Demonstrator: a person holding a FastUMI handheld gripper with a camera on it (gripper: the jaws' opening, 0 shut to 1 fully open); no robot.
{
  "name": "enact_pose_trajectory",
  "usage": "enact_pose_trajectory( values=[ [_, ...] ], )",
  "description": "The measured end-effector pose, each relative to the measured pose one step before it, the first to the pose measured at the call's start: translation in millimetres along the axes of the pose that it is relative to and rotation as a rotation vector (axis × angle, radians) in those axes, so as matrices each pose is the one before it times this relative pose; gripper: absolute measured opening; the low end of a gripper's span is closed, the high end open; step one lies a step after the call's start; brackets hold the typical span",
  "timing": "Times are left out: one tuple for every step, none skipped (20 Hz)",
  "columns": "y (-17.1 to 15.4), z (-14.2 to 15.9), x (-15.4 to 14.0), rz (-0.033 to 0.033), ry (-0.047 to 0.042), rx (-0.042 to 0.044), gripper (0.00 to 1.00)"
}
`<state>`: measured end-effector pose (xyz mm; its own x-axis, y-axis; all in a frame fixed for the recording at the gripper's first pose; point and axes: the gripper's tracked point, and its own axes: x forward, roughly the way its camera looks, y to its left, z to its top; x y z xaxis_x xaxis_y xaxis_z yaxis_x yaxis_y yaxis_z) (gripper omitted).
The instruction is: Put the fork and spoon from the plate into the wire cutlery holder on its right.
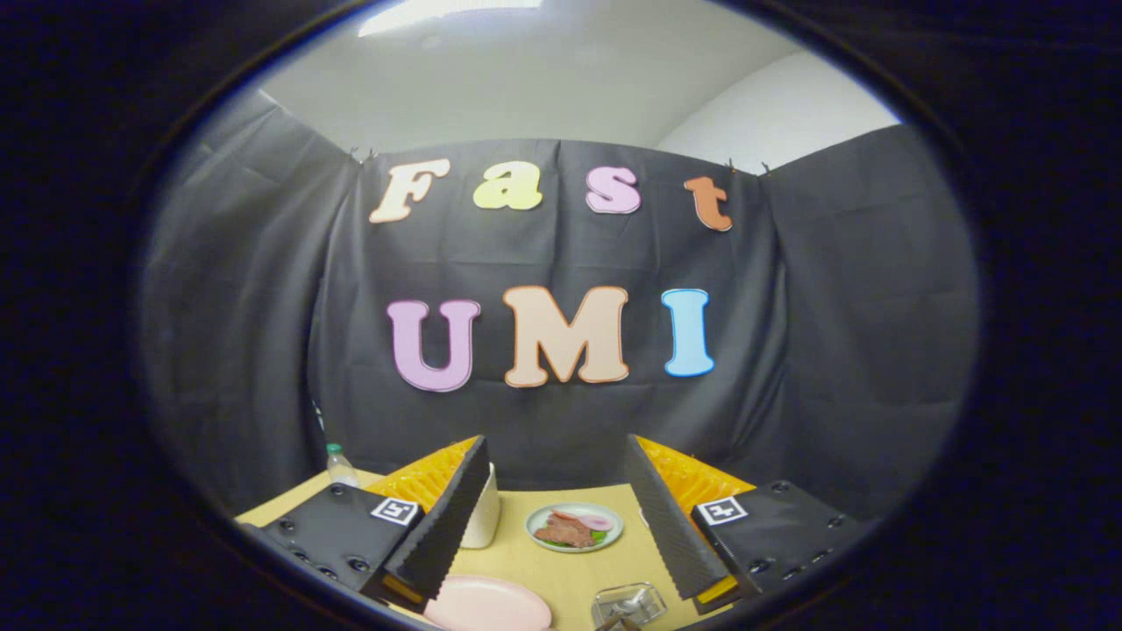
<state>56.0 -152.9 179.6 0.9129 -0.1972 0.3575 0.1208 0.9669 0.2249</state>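
My gripper point(555, 451) is held well above the tan table point(561, 570), open, with nothing between its fingers. Below and between the fingers lies a pink plate point(487, 605), partly cut off; its visible part is bare. To its right stands the square wire cutlery holder point(628, 603), close to the right finger. Some shiny metal shows inside it, too small to name. I cannot make out a fork or a spoon with certainty.
Farther back between the fingers sits a small white plate point(574, 526) with slices of meat and greens. A white cup point(484, 517) stands half hidden behind the left finger. A small bottle point(340, 466) stands at the table's far left corner by the booth wall.
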Motion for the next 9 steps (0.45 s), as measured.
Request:
enact_pose_trajectory(
  values=[
    [-2.00, -3.64, -4.56, -0.00414, 0.00684, 0.00446, 0.99],
    [-1.64, -5.08, -3.05, -0.00346, 0.01232, 0.00068, 0.99],
    [-2.34, -7.66, -2.43, -0.00679, 0.01057, -0.00193, 0.98],
    [-1.83, -7.09, -3.84, -0.00377, 0.00887, -0.00289, 0.98],
    [0.31, -5.08, -1.80, -0.00102, 0.01243, -0.00138, 0.98],
    [-0.04, -4.76, -2.72, 0.00012, 0.01150, -0.00085, 0.98],
    [-0.51, -3.60, -1.06, -0.00023, 0.00883, -0.00187, 0.98],
    [-0.21, -1.95, -0.08, 0.00109, 0.00334, -0.00350, 0.98],
    [0.00, -0.33, -1.13, 0.00026, 0.00220, -0.00554, 0.98]
  ],
)
